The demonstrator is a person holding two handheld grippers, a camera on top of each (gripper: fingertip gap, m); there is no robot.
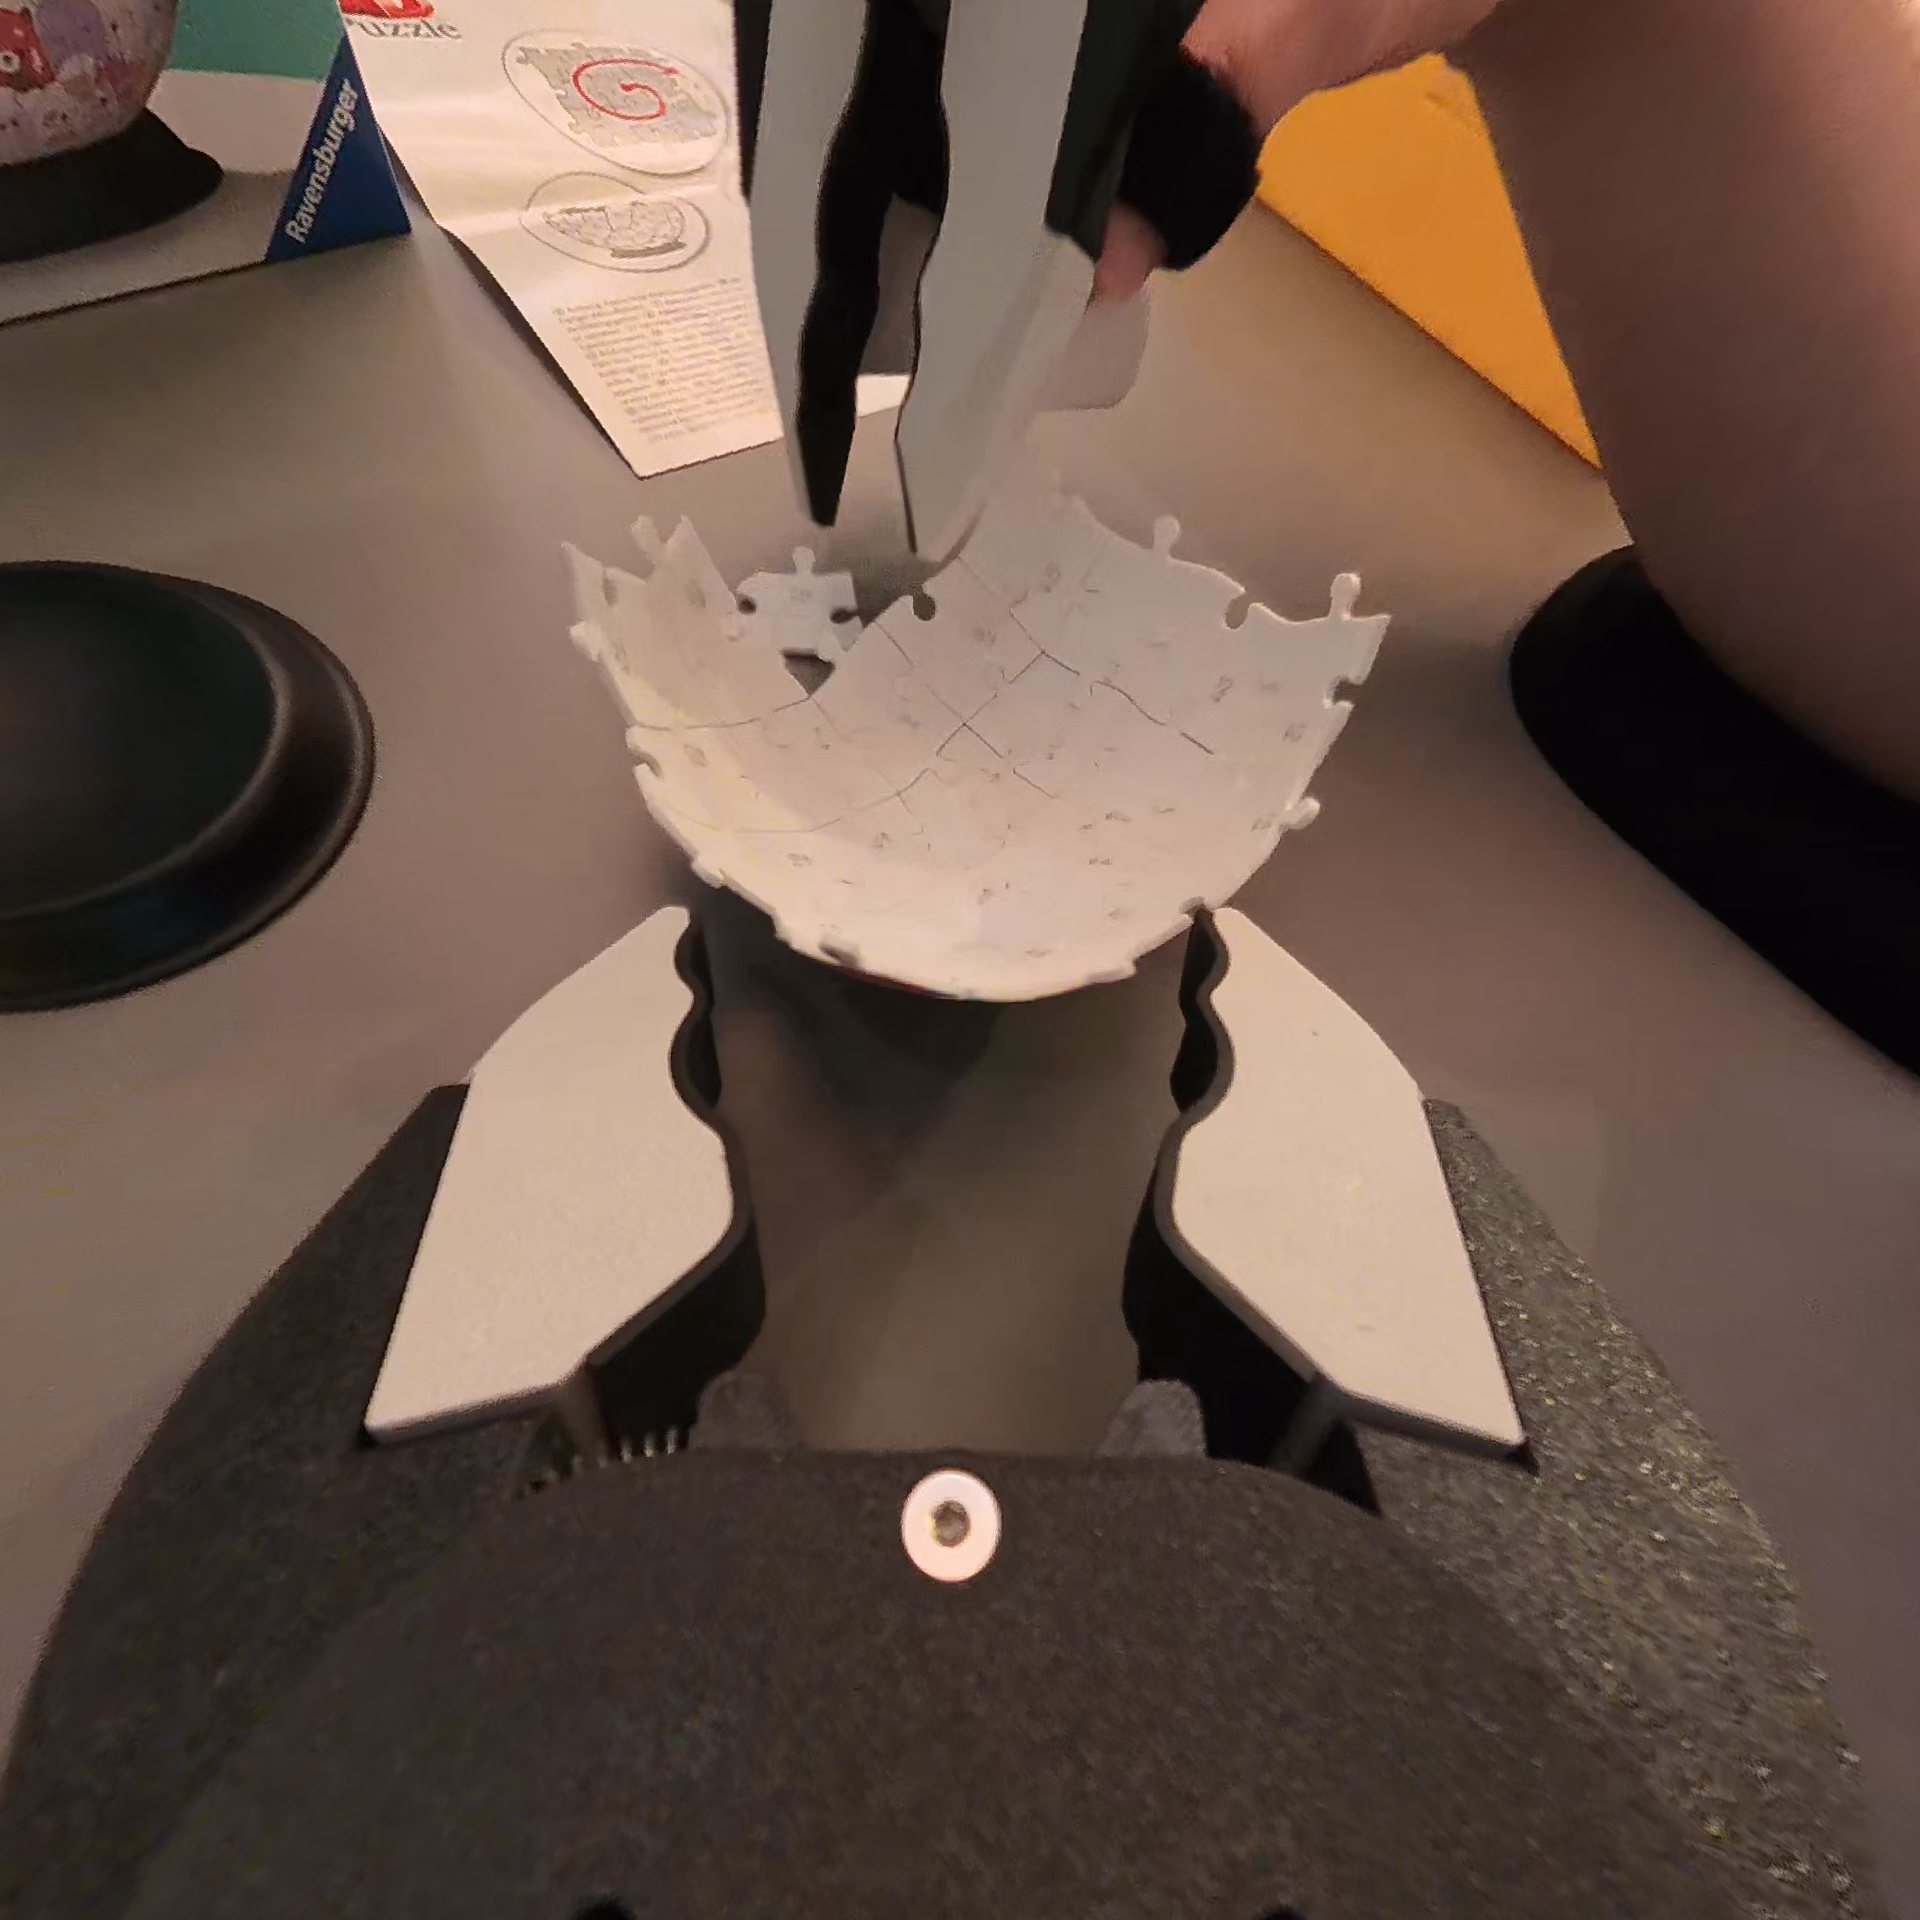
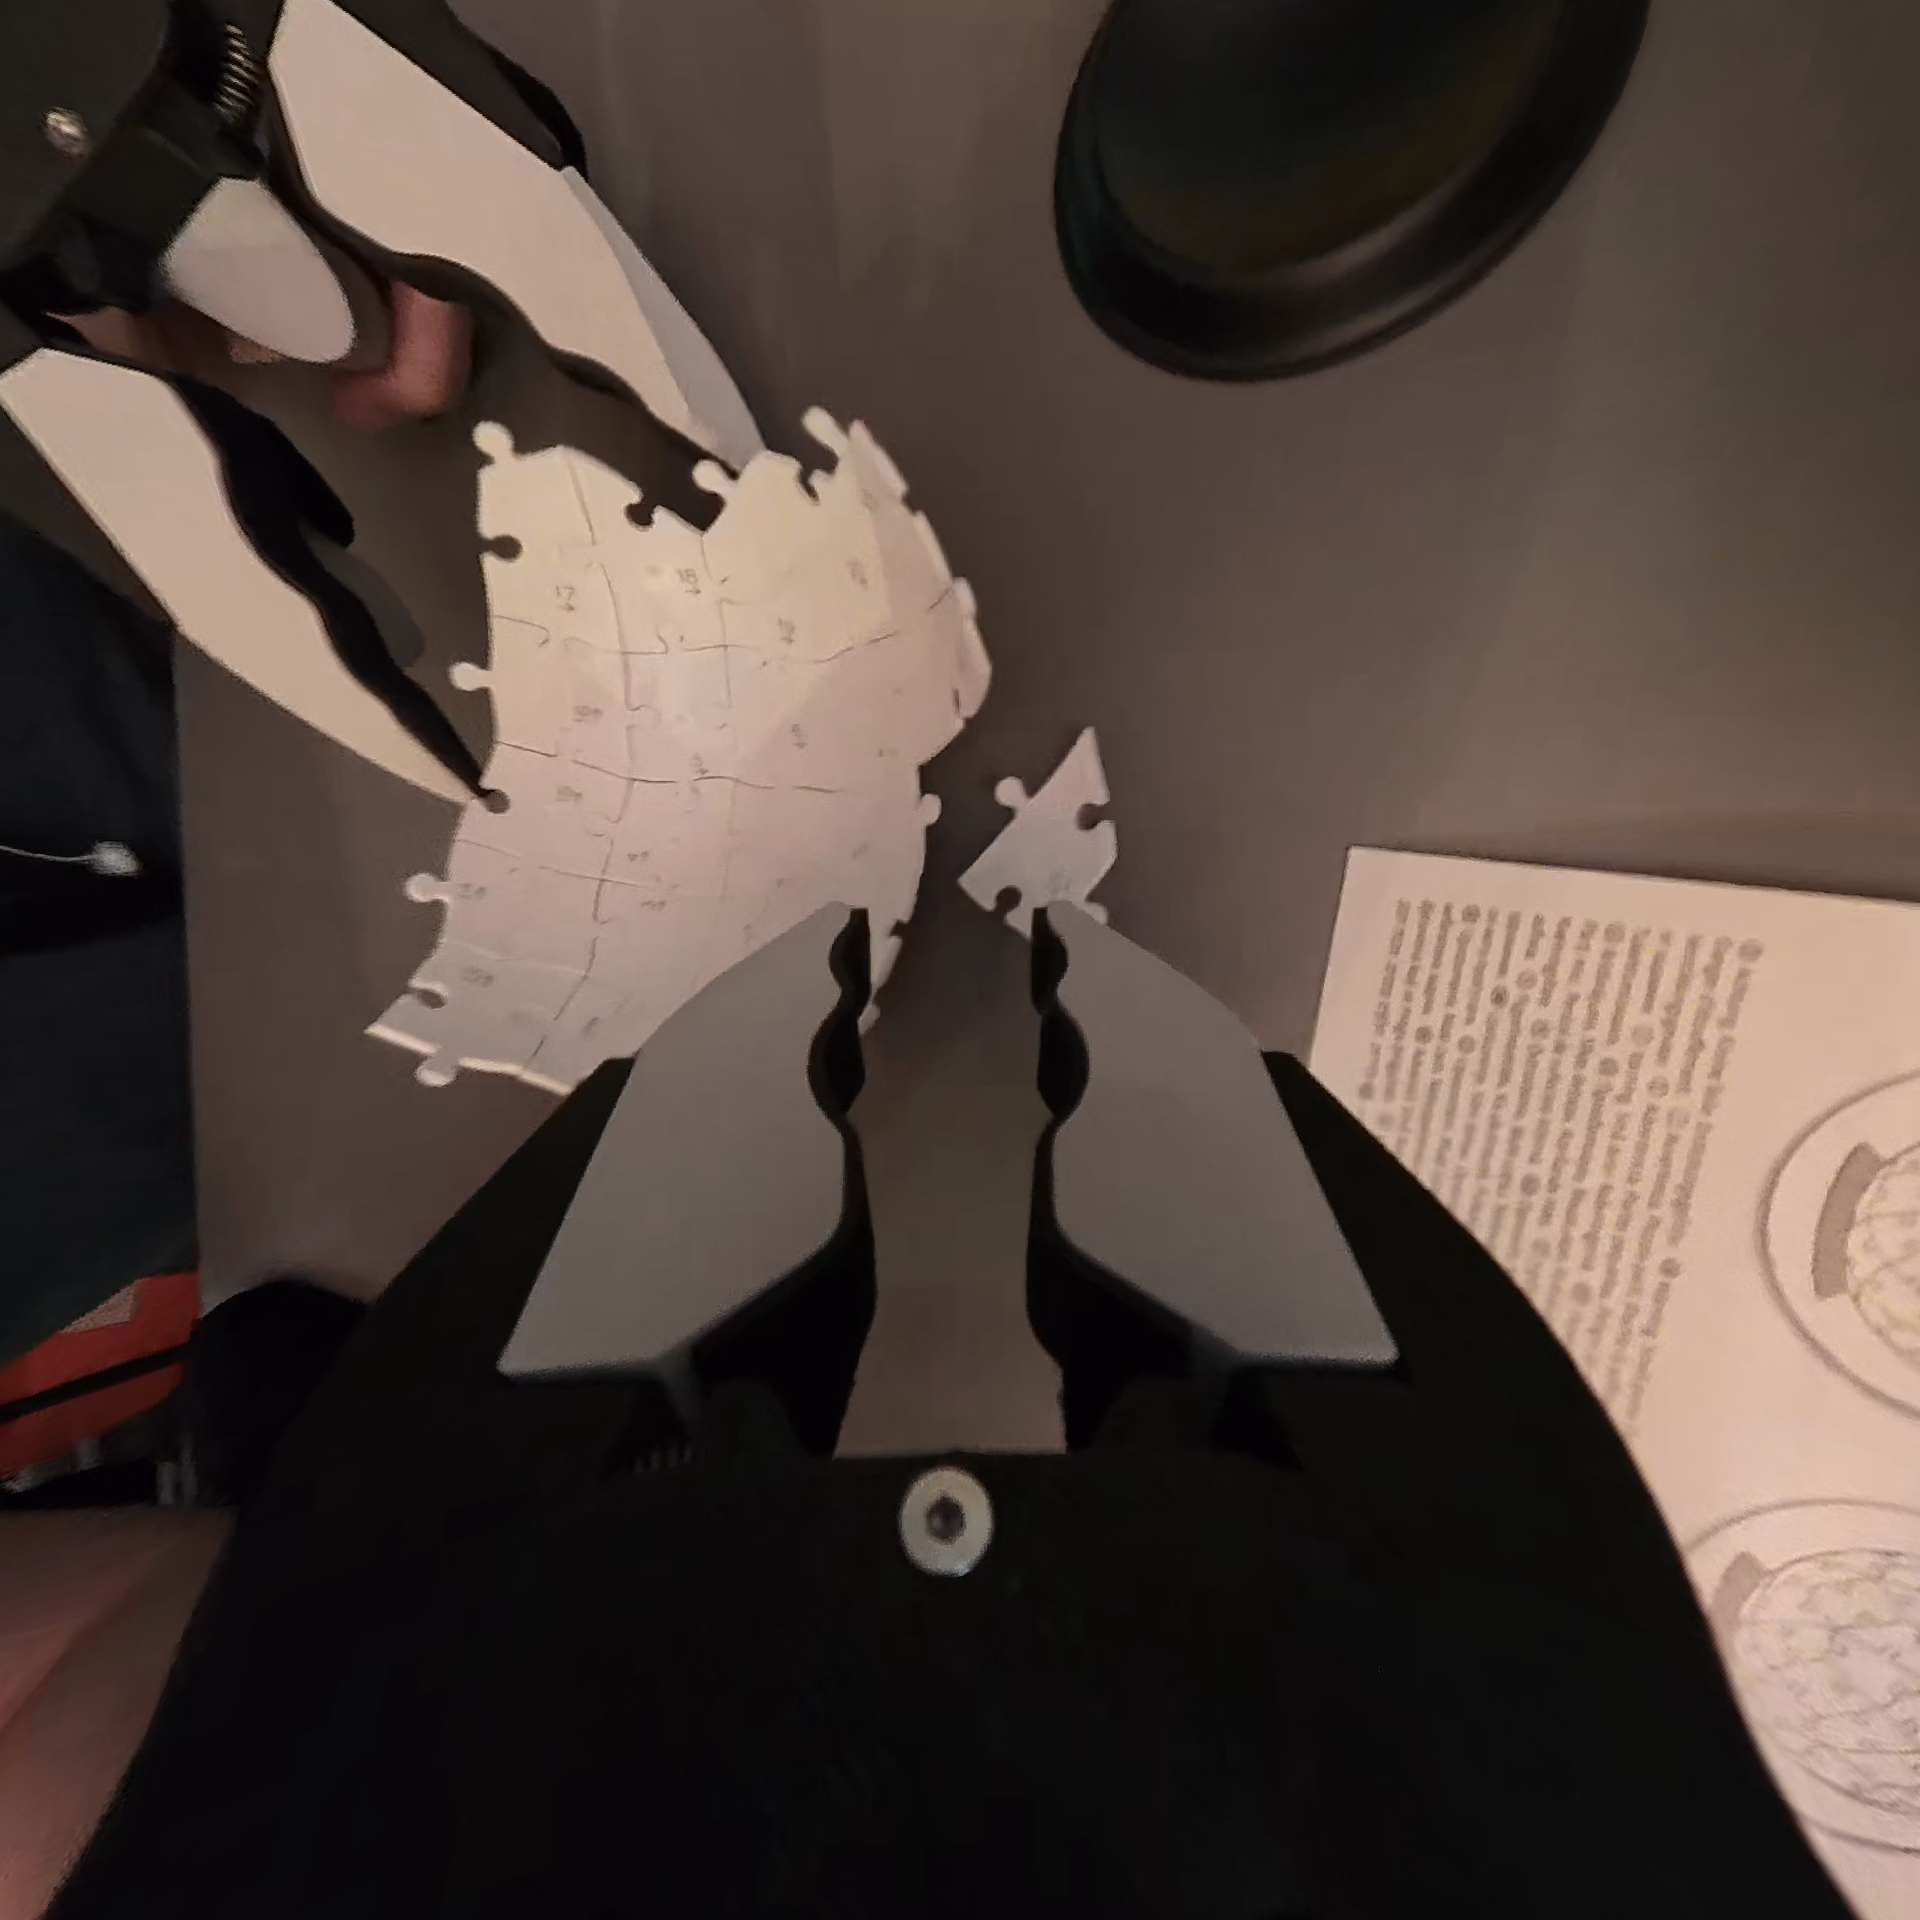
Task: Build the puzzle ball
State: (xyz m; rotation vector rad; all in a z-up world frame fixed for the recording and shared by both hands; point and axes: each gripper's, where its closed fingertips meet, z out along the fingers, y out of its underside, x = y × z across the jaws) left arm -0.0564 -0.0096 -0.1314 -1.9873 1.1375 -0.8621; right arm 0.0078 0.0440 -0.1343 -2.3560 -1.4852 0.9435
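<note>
A half-built puzzle ball (image 1: 997, 790), a white bowl of joined pieces with a notch in its far rim, sits between the fingers of my left gripper (image 1: 940, 925). The fingers are spread wide and press its sides, holding it tilted over the grey table. In the right wrist view the left gripper (image 2: 597, 639) touches the bowl's rim (image 2: 707, 748) at two spots. A loose white piece (image 1: 800, 603) lies beyond the notch. My right gripper (image 1: 868, 530) points down at it, partly open and empty. In the right wrist view the piece (image 2: 1049, 831) lies just past the right gripper (image 2: 945, 914).
A black ring stand (image 1: 156, 779) (image 2: 1340, 177) lies to the left. An instruction sheet (image 1: 623, 260) (image 2: 1610, 1143) and a puzzle box (image 1: 332, 156) lie at the back. A finished ball (image 1: 62, 94) stands far left. A person's arm (image 1: 1714, 416) crosses the right side. Left tips to right tips: about 9 centimetres.
</note>
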